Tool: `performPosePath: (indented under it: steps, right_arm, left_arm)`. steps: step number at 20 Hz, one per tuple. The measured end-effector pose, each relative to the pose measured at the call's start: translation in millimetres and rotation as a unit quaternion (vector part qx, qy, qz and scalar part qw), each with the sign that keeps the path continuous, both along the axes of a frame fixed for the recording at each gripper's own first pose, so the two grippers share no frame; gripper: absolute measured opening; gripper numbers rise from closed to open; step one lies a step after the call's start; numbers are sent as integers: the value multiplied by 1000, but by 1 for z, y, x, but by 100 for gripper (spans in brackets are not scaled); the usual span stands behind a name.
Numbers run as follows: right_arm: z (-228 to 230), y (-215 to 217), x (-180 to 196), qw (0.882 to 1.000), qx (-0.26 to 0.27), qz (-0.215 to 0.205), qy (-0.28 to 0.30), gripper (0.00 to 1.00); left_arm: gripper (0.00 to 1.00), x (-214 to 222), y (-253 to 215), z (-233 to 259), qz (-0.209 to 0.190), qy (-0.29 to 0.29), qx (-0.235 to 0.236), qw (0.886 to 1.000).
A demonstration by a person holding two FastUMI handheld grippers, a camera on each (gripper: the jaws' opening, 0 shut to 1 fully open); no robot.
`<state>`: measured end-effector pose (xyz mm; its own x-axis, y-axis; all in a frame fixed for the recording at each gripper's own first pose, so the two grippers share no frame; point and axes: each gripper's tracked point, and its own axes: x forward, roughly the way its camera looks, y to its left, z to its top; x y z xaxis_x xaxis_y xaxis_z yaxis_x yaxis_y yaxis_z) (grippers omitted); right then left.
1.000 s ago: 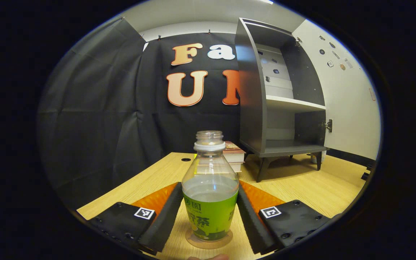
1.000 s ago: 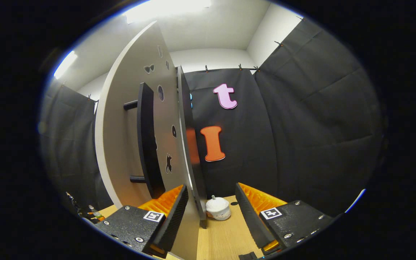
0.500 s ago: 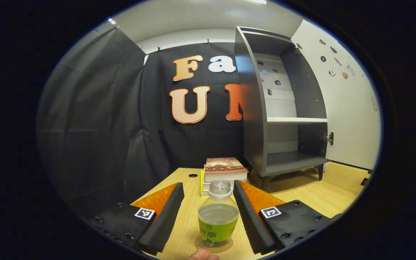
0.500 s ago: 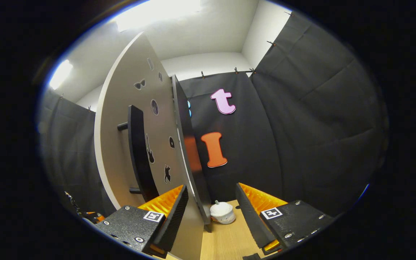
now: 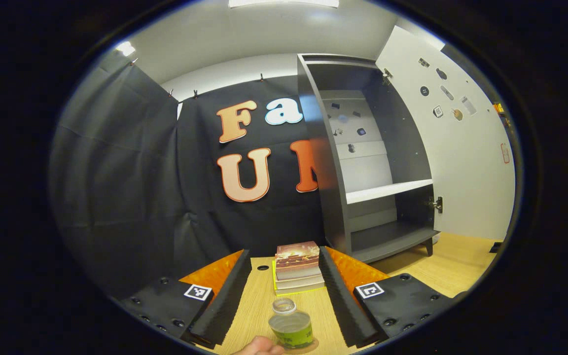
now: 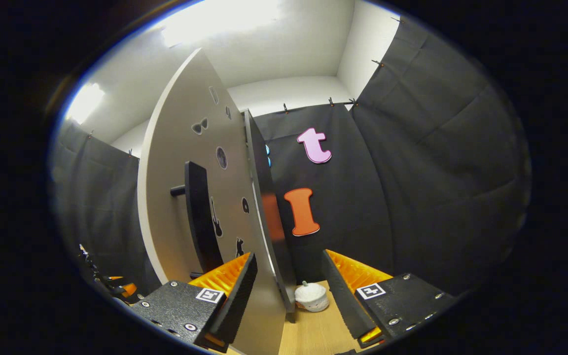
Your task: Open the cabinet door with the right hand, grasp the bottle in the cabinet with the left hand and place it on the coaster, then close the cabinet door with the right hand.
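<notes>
Bottle (image 5: pixel 291 329) now stands freed on its coaster (image 5: pixel 308 346); left claw (image 5: pixel 284 296) has withdrawn, open; right claw (image 6: pixel 284 296), open, straddles the door edge (image 6: pixel 269 236) for closing.

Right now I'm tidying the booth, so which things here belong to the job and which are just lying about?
In the job: bottle, coaster under it, cabinet, its open door, handle.

Lying about: stack of books, small white jar on the table.
</notes>
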<state>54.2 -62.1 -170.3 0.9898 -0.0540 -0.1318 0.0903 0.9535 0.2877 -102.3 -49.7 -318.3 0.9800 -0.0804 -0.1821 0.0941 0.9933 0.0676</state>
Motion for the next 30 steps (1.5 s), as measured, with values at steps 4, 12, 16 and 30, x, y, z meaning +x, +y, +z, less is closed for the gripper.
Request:
performPosePath:
  steps: [4, 12, 16, 30]
  right_arm:
    - [16, 5, 0, 999, -37, 2, -17, 83]
    - [16, 56, 10, 997, -12, 67, -20, 77]
    - [19, 83, 20, 995, -25, 90, -21, 77]
    - [22, 171, 79, 986, -24, 159, -41, 77]
  left_arm:
    - [90, 9, -12, 27, -17, -18, -8, 1000]
    - [90, 22, -16, 39, -26, -18, -33, 999]
    - [90, 24, -12, 34, -24, -14, -40, 999]
    - [90, 29, 42, 51, 2, -43, -59, 997]
